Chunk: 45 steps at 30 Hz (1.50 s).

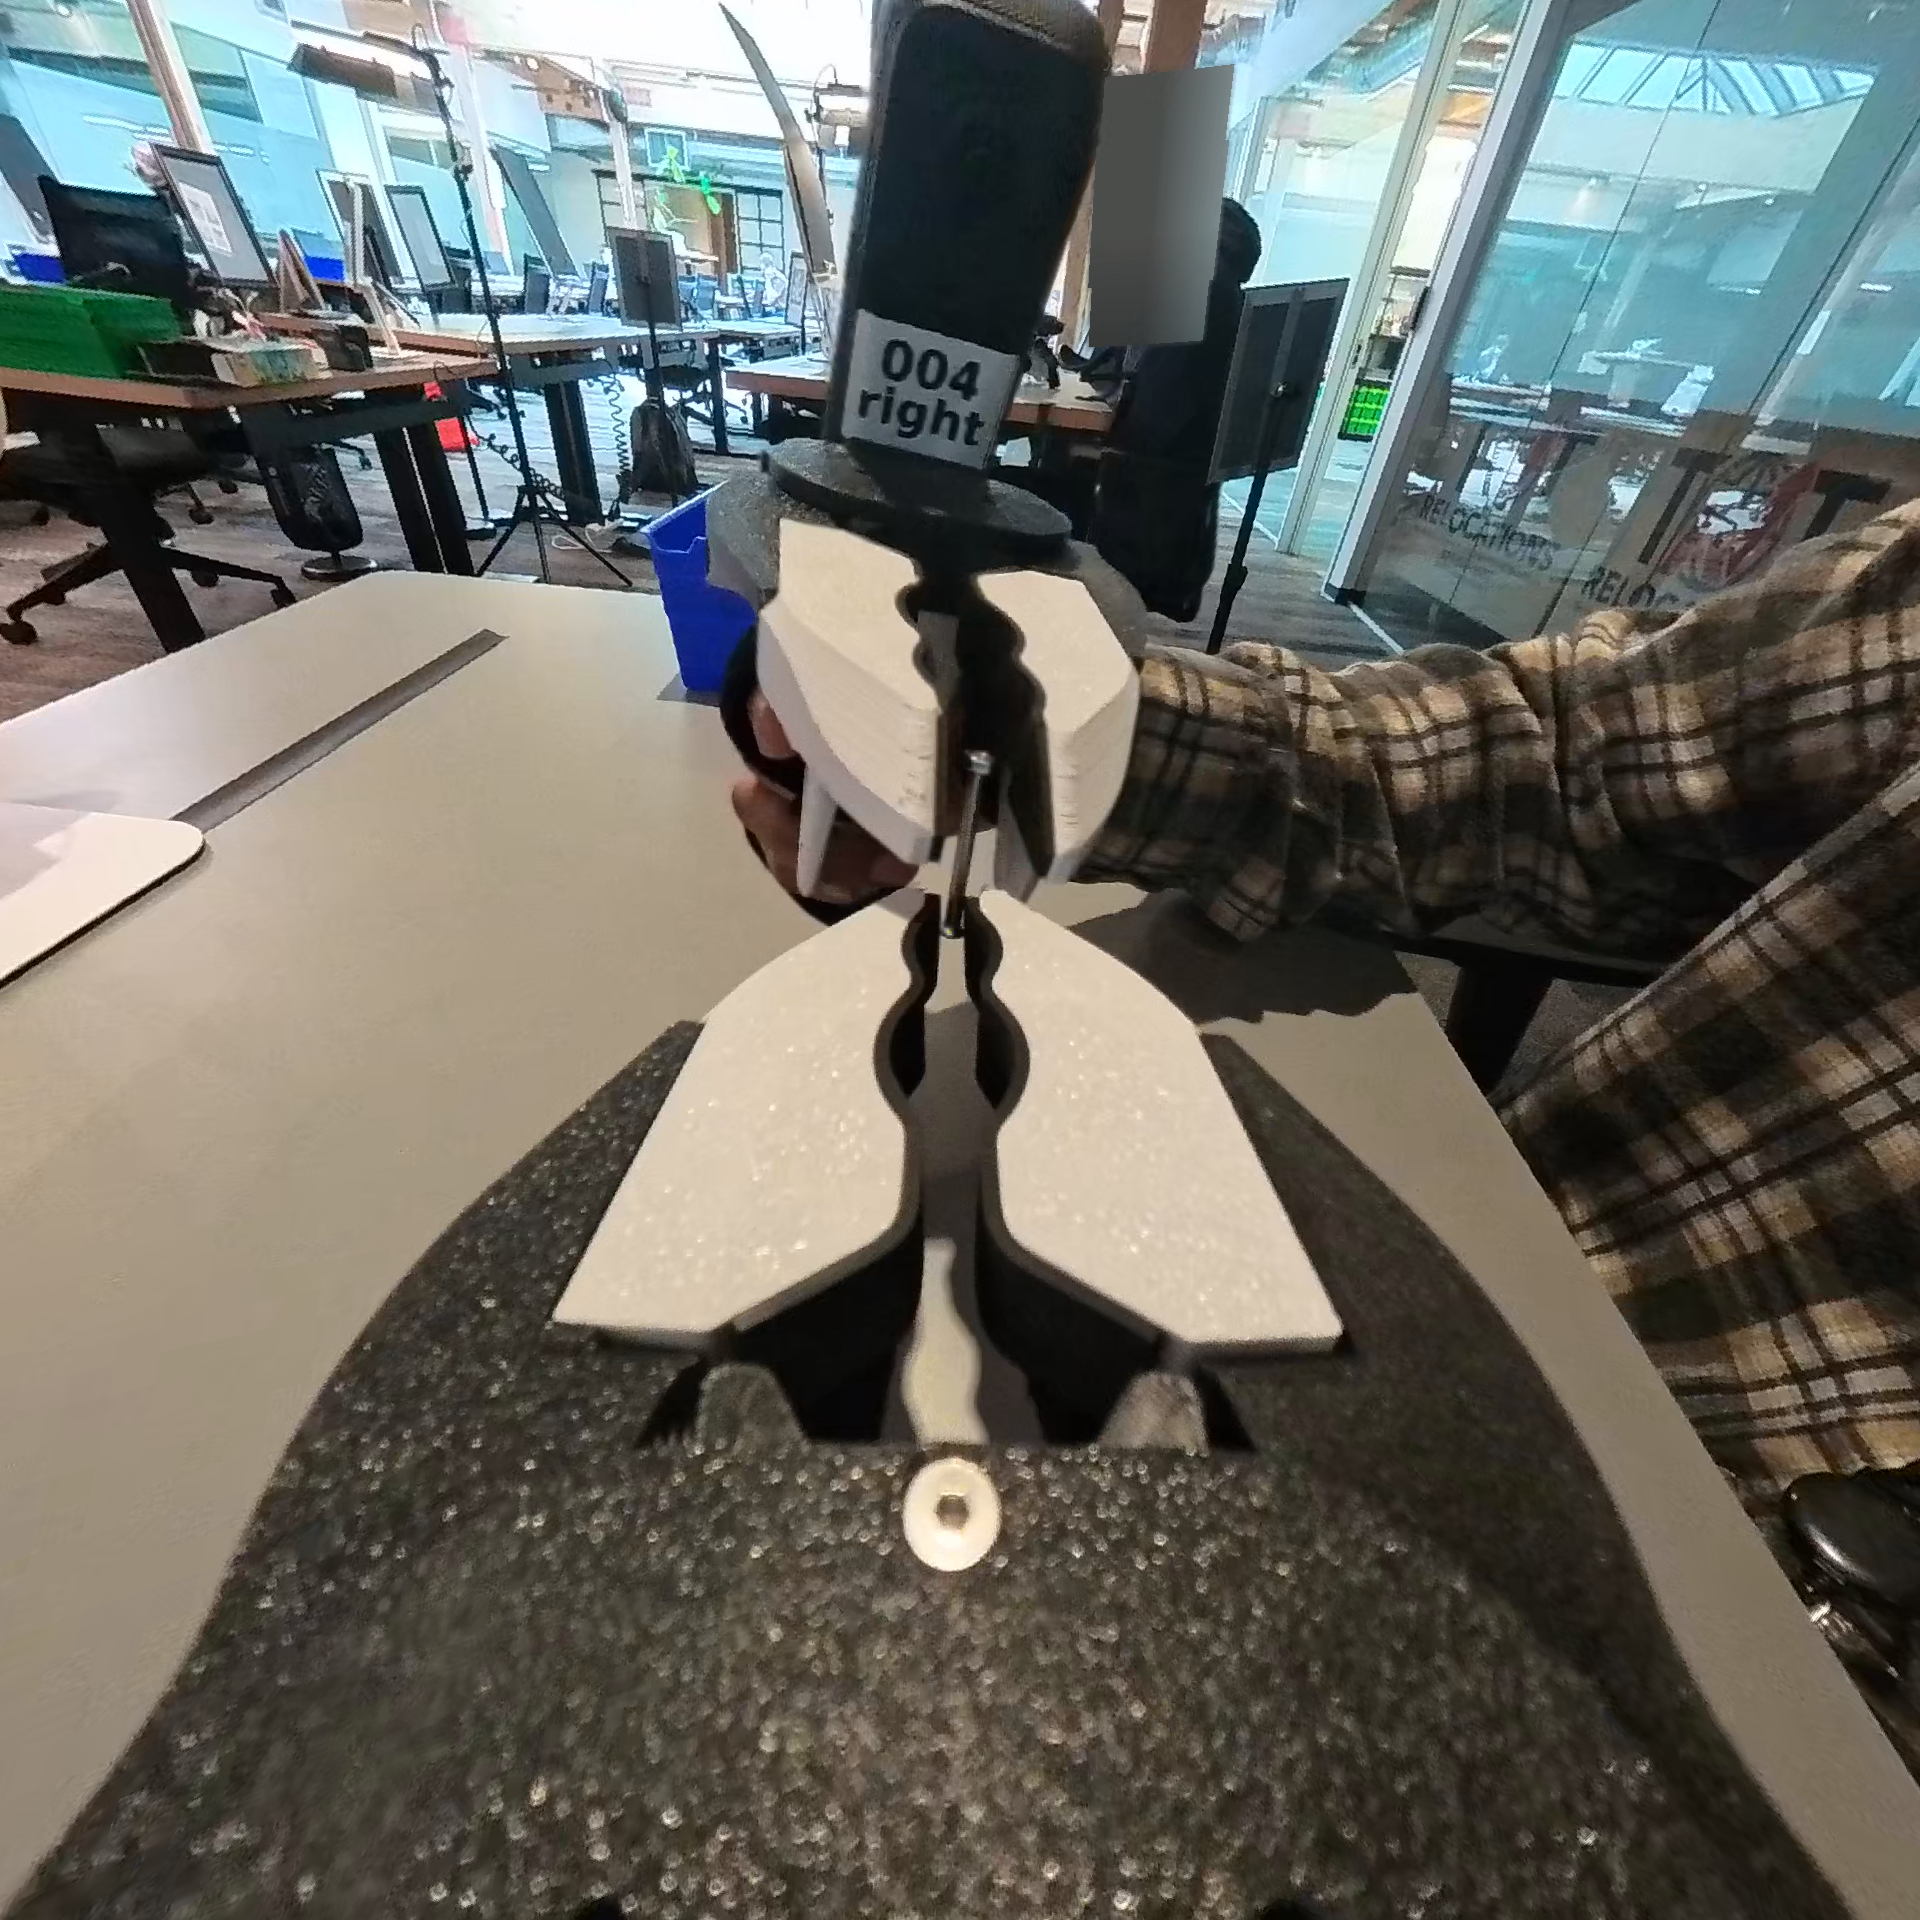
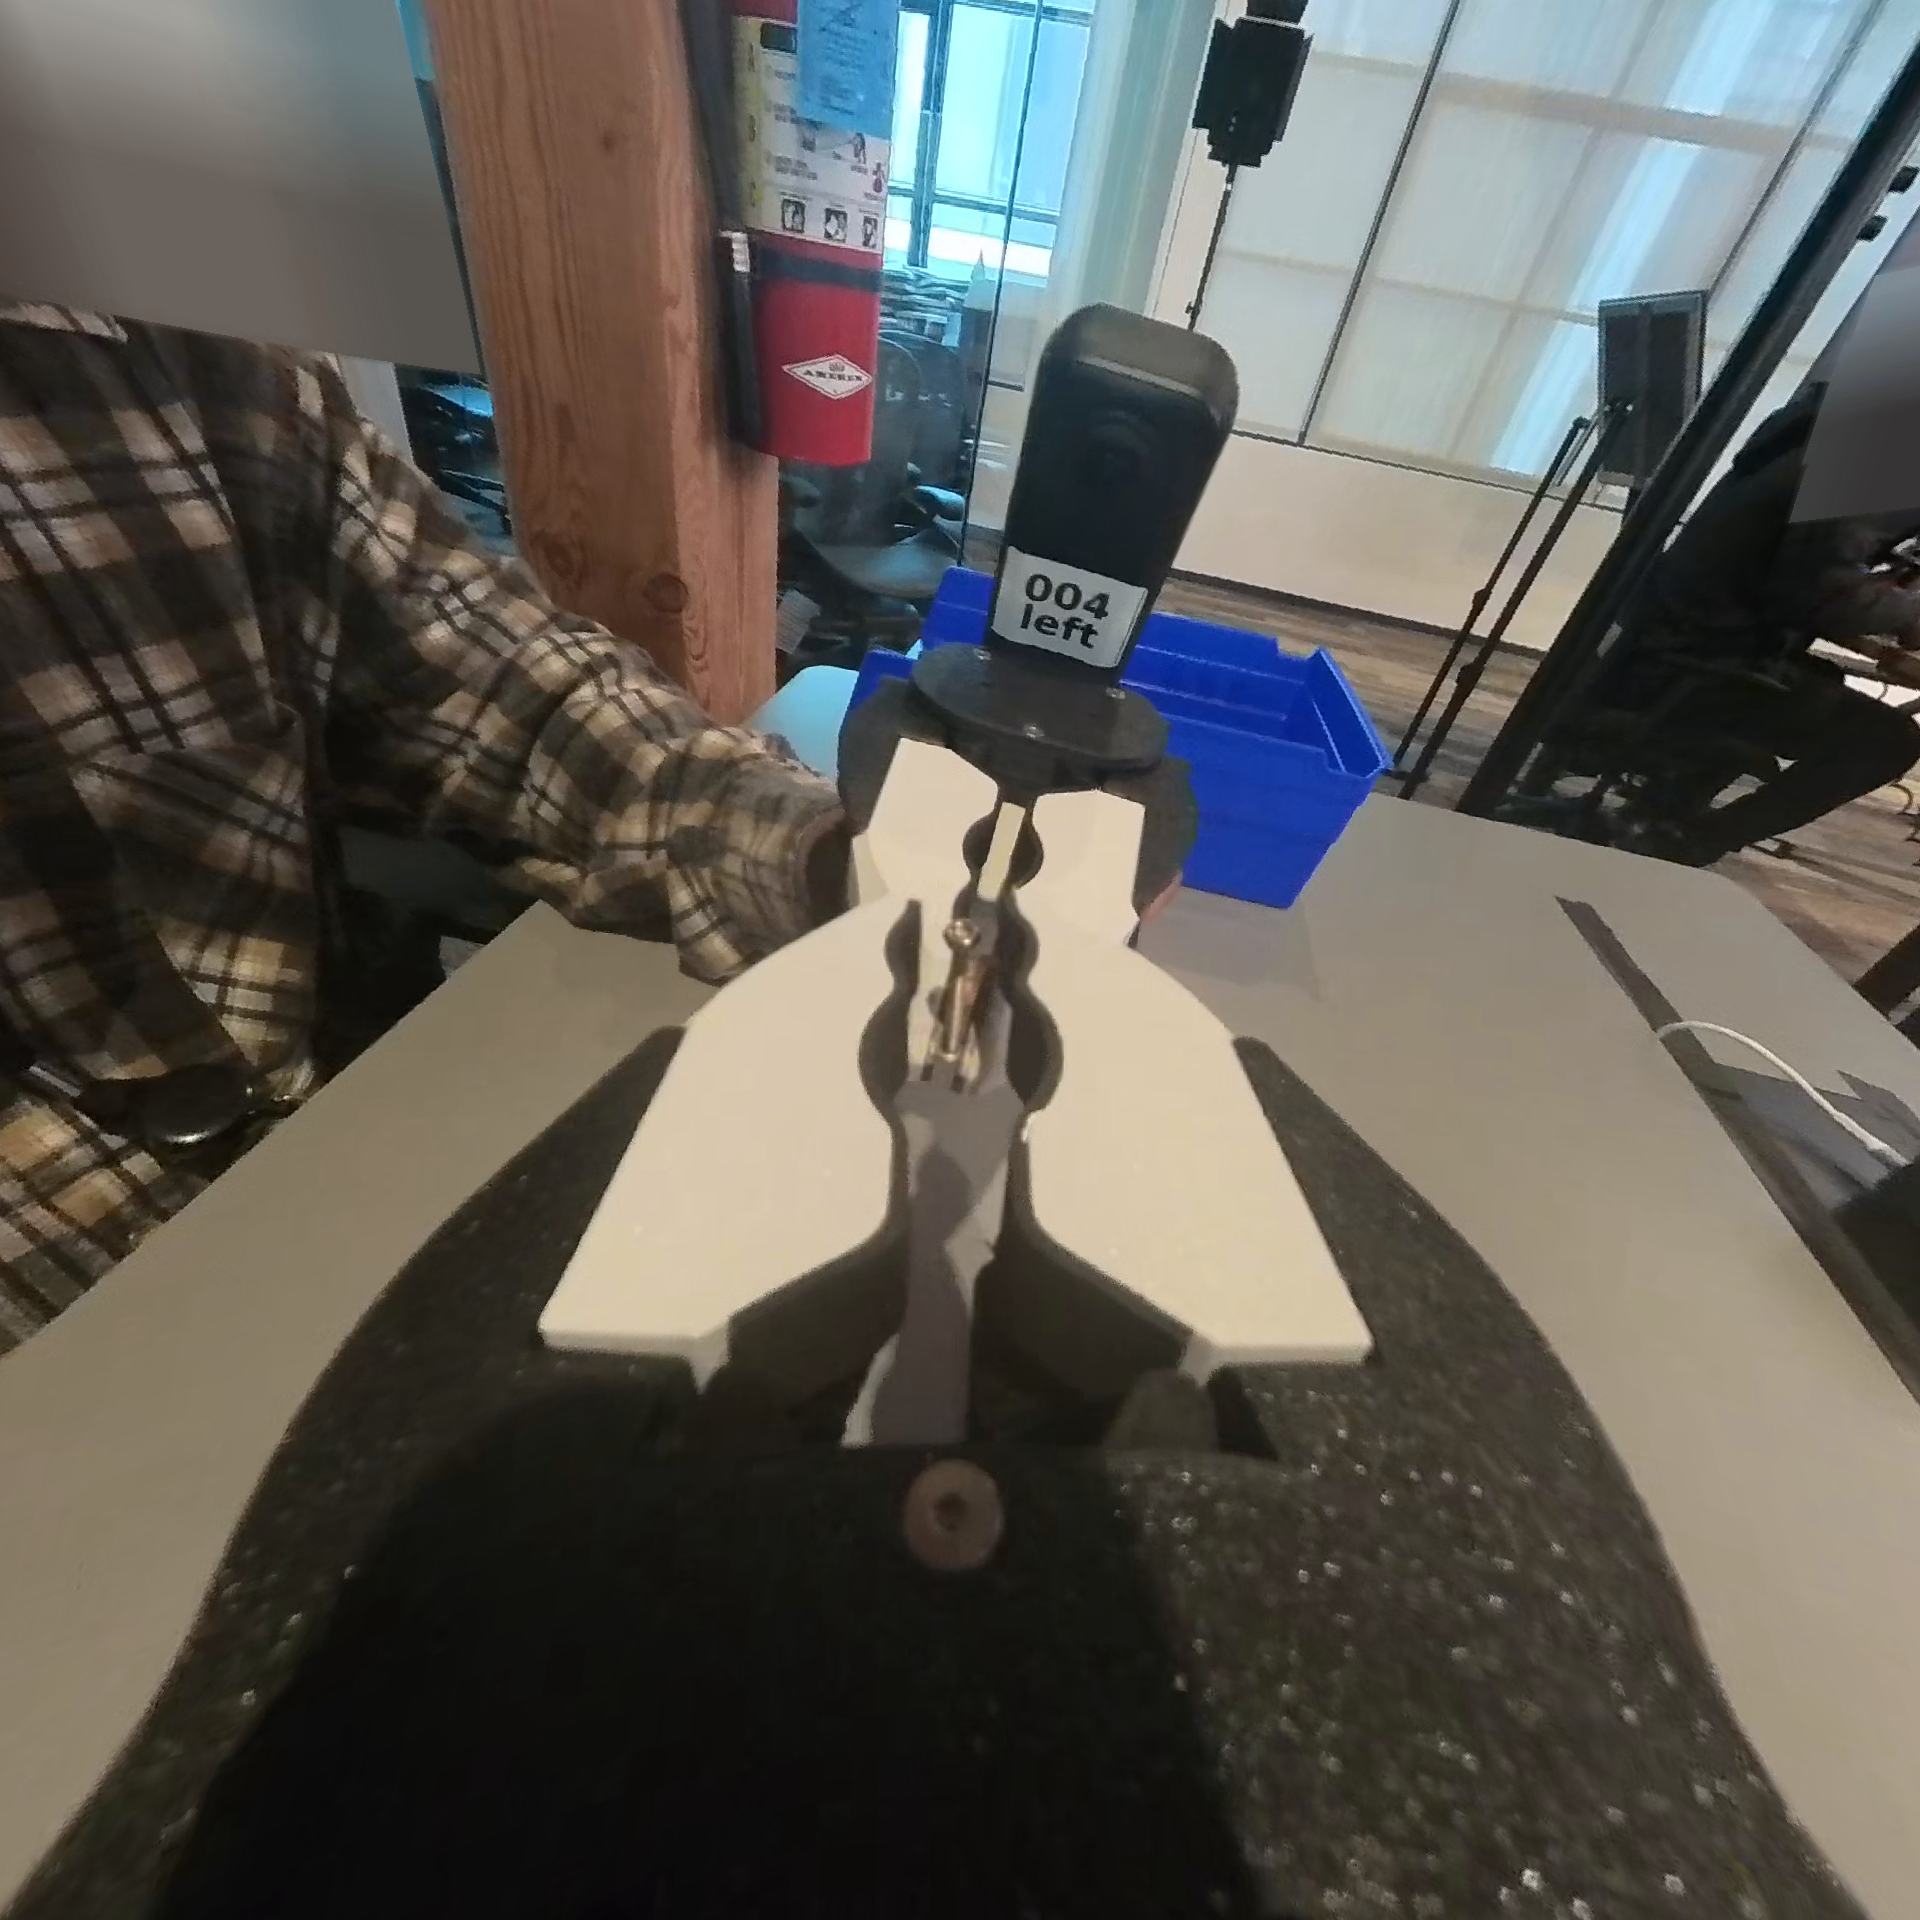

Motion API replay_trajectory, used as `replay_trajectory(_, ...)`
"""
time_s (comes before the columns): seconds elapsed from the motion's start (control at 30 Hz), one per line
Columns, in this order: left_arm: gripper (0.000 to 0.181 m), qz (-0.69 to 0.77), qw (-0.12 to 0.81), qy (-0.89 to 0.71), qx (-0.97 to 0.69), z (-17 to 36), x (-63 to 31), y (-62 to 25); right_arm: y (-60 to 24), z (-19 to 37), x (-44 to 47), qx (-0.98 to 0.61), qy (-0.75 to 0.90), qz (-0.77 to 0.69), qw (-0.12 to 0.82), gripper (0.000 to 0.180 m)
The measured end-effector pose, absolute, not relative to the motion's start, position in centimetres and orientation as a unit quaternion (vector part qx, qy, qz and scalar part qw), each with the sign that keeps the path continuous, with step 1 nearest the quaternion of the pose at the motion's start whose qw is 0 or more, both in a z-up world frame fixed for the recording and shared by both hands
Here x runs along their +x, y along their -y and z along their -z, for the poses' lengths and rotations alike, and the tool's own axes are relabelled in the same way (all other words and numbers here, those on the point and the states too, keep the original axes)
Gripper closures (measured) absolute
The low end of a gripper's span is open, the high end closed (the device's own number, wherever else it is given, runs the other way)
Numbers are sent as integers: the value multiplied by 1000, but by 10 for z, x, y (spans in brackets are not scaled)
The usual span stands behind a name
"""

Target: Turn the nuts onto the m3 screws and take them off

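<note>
A thin metal m3 screw [image 1: 966,831] spans between my two grippers above the grey table [image 1: 416,935]. My right gripper [image 1: 966,873] faces me in the left wrist view and is shut on the screw, which lies lengthwise between its white fingers [image 2: 790,1122]; the screw also shows in the right wrist view [image 2: 958,997]. My left gripper [image 1: 951,920] is shut at its tips on a small nut [image 1: 951,928] at the screw's near end. The nut is mostly hidden by the pads. In the right wrist view the left gripper [image 2: 987,894] meets my right gripper [image 2: 966,925] tip to tip.
A blue bin [image 2: 1247,748] stands on the table behind the grippers; it also shows in the left wrist view [image 1: 696,592]. A white cable [image 2: 1745,1049] lies at the right edge. A white flat pad [image 1: 83,883] lies at the left. Plaid sleeves [image 1: 1455,748] reach in. Only a small space, under 4 cm, lies between the two pairs of fingers.
</note>
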<state>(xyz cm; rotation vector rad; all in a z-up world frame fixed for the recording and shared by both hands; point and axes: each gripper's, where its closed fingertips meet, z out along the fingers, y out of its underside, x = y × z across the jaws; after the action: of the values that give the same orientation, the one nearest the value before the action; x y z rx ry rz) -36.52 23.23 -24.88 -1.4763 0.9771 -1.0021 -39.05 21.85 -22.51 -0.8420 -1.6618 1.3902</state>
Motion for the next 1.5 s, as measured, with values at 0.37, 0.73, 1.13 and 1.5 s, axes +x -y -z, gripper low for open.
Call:
replay_trajectory(0.37,177,418,529,-409,-614,247,-366,-232,-216,221,-388,-324,663,-544,400,169)
replay_trajectory(0.73,177,354,578,-389,-624,241,-374,-241,-235,212,-396,-418,519,-542,512,175)
replay_trajectory(1.13,177,427,543,-400,-603,238,-368,-229,-226,201,-377,-362,585,-523,503,154)
replay_trajectory(1.5,177,444,524,-431,-585,241,-360,-218,-208,208,-377,-272,678,-578,364,169)
